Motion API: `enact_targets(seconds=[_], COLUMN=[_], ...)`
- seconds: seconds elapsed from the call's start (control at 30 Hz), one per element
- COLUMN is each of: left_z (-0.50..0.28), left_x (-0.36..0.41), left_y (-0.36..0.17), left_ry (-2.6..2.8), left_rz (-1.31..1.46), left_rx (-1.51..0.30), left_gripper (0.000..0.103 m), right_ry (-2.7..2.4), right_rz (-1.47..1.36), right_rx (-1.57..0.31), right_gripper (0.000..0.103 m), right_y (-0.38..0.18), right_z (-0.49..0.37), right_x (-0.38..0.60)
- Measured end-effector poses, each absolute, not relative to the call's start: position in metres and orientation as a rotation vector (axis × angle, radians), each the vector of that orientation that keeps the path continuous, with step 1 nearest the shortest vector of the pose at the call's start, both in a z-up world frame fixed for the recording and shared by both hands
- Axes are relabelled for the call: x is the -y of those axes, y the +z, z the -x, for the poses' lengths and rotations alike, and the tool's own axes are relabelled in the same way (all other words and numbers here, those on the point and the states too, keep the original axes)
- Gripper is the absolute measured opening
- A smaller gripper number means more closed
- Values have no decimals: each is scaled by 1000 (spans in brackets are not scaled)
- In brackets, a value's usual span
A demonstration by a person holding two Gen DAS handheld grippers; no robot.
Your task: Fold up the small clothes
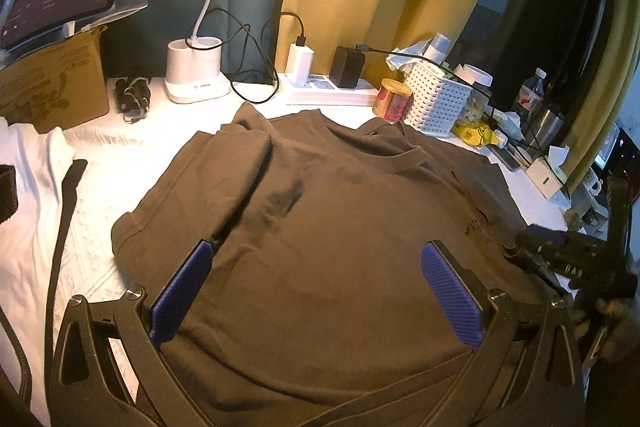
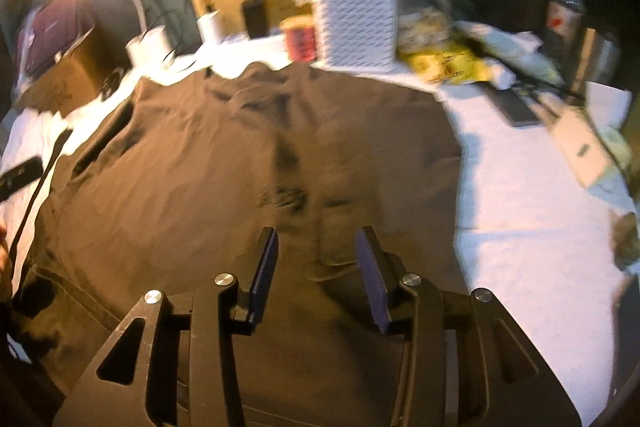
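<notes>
- Blue pads (image 1: 182,297) of our left gripper (image 1: 316,255) sit nearest the lens, spread wide and holding nothing, low over the near half of the brown T-shirt (image 1: 328,227).
- We see the brown T-shirt lying on the white tablecloth (image 1: 120,147), collar toward the white basket (image 1: 436,103); its sleeve on the side away from the basket looks turned in over the body, so we judge one fold made at most.
- Our right gripper (image 2: 316,251) hangs partly open and empty over the same shirt near its basket-side edge; that view is blurred.
- We judge the basket-side fold and the crosswise fold as yet to be made.
- Farther from the basket than the shirt lies a white garment (image 1: 28,187), apparently unfolded.
</notes>
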State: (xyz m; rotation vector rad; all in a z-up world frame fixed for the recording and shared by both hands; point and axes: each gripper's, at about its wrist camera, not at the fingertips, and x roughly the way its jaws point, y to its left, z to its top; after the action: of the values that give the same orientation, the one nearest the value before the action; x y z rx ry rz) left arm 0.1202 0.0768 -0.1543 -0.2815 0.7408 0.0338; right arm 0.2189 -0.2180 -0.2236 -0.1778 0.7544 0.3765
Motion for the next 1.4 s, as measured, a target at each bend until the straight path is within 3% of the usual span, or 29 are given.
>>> enact_targets(seconds=[0.37, 1.4], left_z=[-106, -103], left_x=[-79, -189], left_y=[-153, -179], left_ry=[61, 134], left_rz=[267, 280], left_rx=[-741, -763], left_gripper=[102, 102], right_ry=[439, 454], right_rz=[162, 218], right_rx=[-871, -781], right_gripper=[44, 44], right_y=[-253, -219], right_z=[-209, -181], right_x=[213, 128])
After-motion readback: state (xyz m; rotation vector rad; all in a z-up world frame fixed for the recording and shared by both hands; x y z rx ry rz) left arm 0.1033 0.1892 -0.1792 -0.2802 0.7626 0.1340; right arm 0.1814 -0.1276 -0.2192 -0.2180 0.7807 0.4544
